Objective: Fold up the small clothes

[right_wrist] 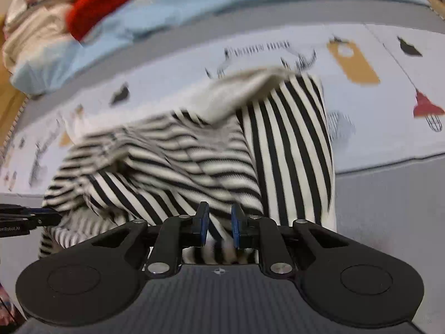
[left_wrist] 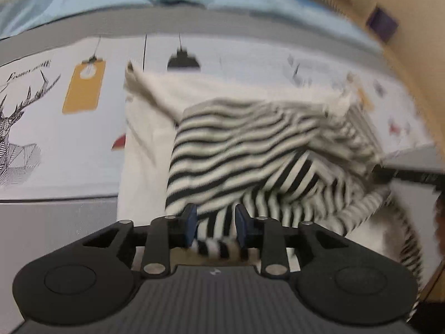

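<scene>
One striped garment (left_wrist: 250, 150), black and white with a plain cream part, lies bunched on a printed bed sheet (left_wrist: 50, 139). There are two grippers. The left gripper (left_wrist: 215, 222) stands with its two blue pads apart, and a fold of the striped cloth sits in the gap between them; the pads do not seem to press on it. The right gripper (right_wrist: 219, 224) is the same: two pads parted, striped cloth between and below them, not clamped. Behind the sheet lie one light blue blanket (right_wrist: 167, 5) and one red cloth (right_wrist: 105, 2). The pictures are blurred.
</scene>
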`<state>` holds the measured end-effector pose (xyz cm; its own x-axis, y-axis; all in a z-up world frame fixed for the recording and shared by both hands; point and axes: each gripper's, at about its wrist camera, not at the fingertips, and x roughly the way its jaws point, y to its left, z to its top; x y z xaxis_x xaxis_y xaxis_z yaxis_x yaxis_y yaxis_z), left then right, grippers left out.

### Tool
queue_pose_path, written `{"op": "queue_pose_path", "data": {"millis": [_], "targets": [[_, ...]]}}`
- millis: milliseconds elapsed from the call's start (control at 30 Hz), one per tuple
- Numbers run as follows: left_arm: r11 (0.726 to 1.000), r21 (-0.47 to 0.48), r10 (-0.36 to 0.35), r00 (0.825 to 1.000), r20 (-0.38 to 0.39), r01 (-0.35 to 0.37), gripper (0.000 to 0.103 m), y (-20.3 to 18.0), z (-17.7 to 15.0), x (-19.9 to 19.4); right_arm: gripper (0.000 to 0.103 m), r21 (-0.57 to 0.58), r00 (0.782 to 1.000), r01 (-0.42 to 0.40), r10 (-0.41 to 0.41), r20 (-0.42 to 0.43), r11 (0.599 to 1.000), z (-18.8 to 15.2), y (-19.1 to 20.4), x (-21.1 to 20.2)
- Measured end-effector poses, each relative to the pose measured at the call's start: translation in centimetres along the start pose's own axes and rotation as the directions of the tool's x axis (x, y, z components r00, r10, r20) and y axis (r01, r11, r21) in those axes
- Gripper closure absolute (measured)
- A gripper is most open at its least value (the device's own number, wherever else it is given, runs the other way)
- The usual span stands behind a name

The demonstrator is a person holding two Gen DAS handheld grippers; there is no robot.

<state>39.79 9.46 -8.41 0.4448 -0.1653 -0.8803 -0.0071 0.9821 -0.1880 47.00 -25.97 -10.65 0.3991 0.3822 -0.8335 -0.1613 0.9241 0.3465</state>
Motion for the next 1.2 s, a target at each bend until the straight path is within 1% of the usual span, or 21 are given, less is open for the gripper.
{"op": "queue_pose_path", "data": {"millis": [67, 133, 167, 200, 233, 267, 300, 367, 433, 467, 533, 600, 667, 700, 767, 800, 867, 933, 1033, 1100, 1200], "targets": [[0.999, -0.017, 0.031, 0.999, 0.009, -0.030, 0.070, 0.4, 0.4, 0.2, 0.085, 0.012, 1.000, 0.012, -0.012, 0.009, 1.000, 0.1, 0.0, -0.2], [0.994, -0.023, 0.103, 0.993, -0.064, -0.105, 0.072, 1.0, 0.0, 1.5, 0.085, 0.007, 0.996, 0.085, -0.085, -0.042, 0.996, 0.0, -0.1, 0.9], [0.990, -0.011, 0.136, 0.985, -0.103, -0.138, 0.071, 1.2, -0.3, 2.3, 0.086, 0.010, 0.992, 0.107, -0.106, -0.072, 0.994, -0.3, -0.5, 1.4], [0.987, 0.010, 0.158, 0.980, -0.120, -0.158, 0.071, 1.1, -0.4, 2.6, 0.086, 0.020, 0.990, 0.106, -0.104, -0.091, 0.994, -0.5, -0.8, 1.7], [0.985, 0.026, 0.173, 0.978, -0.116, -0.171, 0.071, 0.9, -0.5, 2.5, 0.086, 0.026, 0.990, 0.103, -0.100, -0.097, 0.994, -0.5, -0.9, 1.8], [0.986, 0.020, 0.166, 0.981, -0.096, -0.165, 0.071, 0.9, -0.3, 2.0, 0.086, 0.023, 0.990, 0.103, -0.101, -0.095, 0.994, -0.5, -0.8, 1.7], [0.990, -0.004, 0.141, 0.988, -0.063, -0.141, 0.070, 0.9, 0.0, 1.1, 0.086, 0.018, 0.991, 0.103, -0.101, -0.087, 0.995, -0.4, -0.6, 1.4], [0.993, -0.052, 0.107, 0.994, -0.016, -0.108, 0.069, 1.2, 0.3, -0.1, 0.086, 0.018, 0.994, 0.094, -0.093, -0.056, 0.995, -0.2, -0.2, 0.4], [0.989, -0.072, 0.128, 0.991, -0.035, -0.130, 0.069, 1.4, 0.2, 0.3, 0.086, 0.005, 0.992, 0.111, -0.111, -0.057, 0.994, -0.4, -0.2, 0.3], [0.987, -0.055, 0.146, 0.987, -0.069, -0.150, 0.069, 1.1, 0.0, 1.0, 0.086, 0.000, 0.990, 0.126, -0.126, -0.069, 0.992, -0.7, -0.3, 0.3], [0.985, 0.019, 0.174, 0.975, -0.138, -0.173, 0.068, 0.7, -0.7, 2.4, 0.086, -0.003, 0.986, 0.139, -0.139, -0.090, 0.990, -1.3, -0.7, 0.6], [0.974, 0.068, 0.224, 0.965, -0.138, -0.217, 0.060, 0.1, -1.4, 2.4, 0.086, -0.010, 0.989, 0.130, -0.130, -0.077, 0.991, -1.7, -0.5, 0.2], [0.969, 0.053, 0.246, 0.964, -0.100, -0.242, 0.058, -0.1, -1.5, 1.0, 0.085, -0.021, 0.992, 0.116, -0.117, -0.046, 0.993, -1.7, -0.2, -0.9], [0.969, 0.025, 0.246, 0.966, -0.075, -0.245, 0.055, 0.0, -1.6, -0.1, 0.085, -0.023, 0.993, 0.116, -0.116, -0.017, 0.993, -1.6, 0.0, -1.8], [0.972, -0.055, 0.226, 0.974, -0.022, -0.227, 0.051, 0.5, -2.3, -2.6, 0.084, -0.015, 0.990, 0.122, -0.121, 0.066, 0.992, -1.8, 0.3, -4.4], [0.973, -0.097, 0.212, 0.977, 0.005, -0.210, 0.051, 0.7, -2.9, -4.3, 0.083, -0.002, 0.986, 0.121, -0.120, 0.117, 0.993, -2.2, 0.3, -6.2], [0.972, -0.128, 0.205, 0.977, 0.054, -0.197, 0.051, 0.9, -3.8, -7.2, 0.081, 0.037, 0.976, 0.109, -0.114, 0.185, 0.993, -3.3, 0.1, -9.1], [0.972, -0.121, 0.217, 0.966, 0.141, -0.201, 0.051, 0.9, -5.3, -11.0, 0.081, 0.064, 0.967, 0.082, -0.095, 0.235, 0.995, -4.7, -0.3, -12.0], [0.974, -0.070, 0.227, 0.929, 0.292, -0.216, 0.048, 0.4, -8.7, -16.5, 0.079, 0.046, 0.945, 0.078, -0.089, 0.314, 0.996, -7.6, -0.8, -16.9], [0.979, -0.052, 0.202, 0.919, 0.339, -0.196, 0.048, 0.2, -11.1, -19.0, 0.074, 0.026, 0.930, 0.092, -0.095, 0.356, 0.995, -9.7, -1.3, -19.5], [0.984, -0.074, 0.178, 0.906, 0.383, -0.162, 0.049, 0.7, -14.5, -20.4, 0.074, 0.033, 0.914, 0.110, -0.114, 0.389, 0.993, -13.4, -2.4, -22.2]]}}
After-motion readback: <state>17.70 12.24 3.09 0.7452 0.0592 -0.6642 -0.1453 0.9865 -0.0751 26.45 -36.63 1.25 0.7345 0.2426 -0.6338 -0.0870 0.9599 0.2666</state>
